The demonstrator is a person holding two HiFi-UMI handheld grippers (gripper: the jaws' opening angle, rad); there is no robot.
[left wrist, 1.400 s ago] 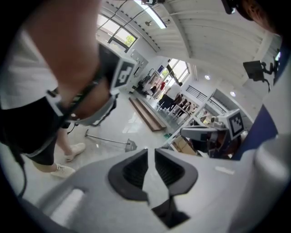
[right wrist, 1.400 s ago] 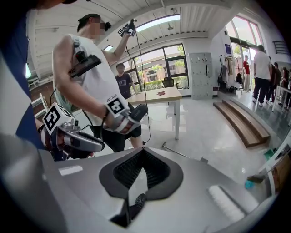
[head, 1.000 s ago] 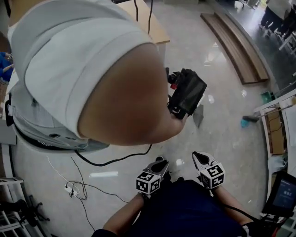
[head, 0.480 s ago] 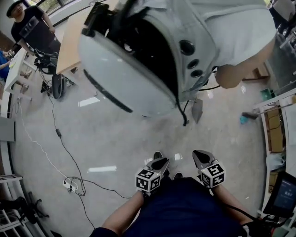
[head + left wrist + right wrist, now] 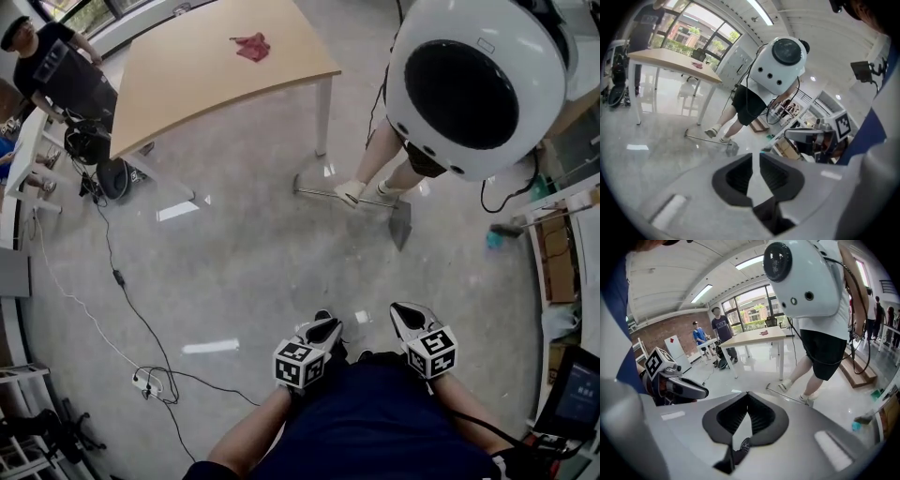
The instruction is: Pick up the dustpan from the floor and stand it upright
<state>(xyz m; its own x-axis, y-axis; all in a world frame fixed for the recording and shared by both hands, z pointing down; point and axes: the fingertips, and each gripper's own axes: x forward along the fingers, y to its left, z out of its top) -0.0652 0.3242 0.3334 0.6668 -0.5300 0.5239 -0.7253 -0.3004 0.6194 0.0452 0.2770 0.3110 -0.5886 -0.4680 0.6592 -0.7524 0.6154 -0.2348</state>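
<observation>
While lying flat, dustpan: on floor beside a standing person's feet.
Left gripper: jaws almost closed, empty.
Right gripper: jaws fully closed, empty.

Floor: polished grey concrete. Wooden table, white legs: well ahead-left of the fingers of the left gripper. Large windows stand beyond the table. Brick wall. Ceiling strip lights, lit.

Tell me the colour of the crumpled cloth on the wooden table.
Red; the crumpled cloth shows best in the head view.
</observation>
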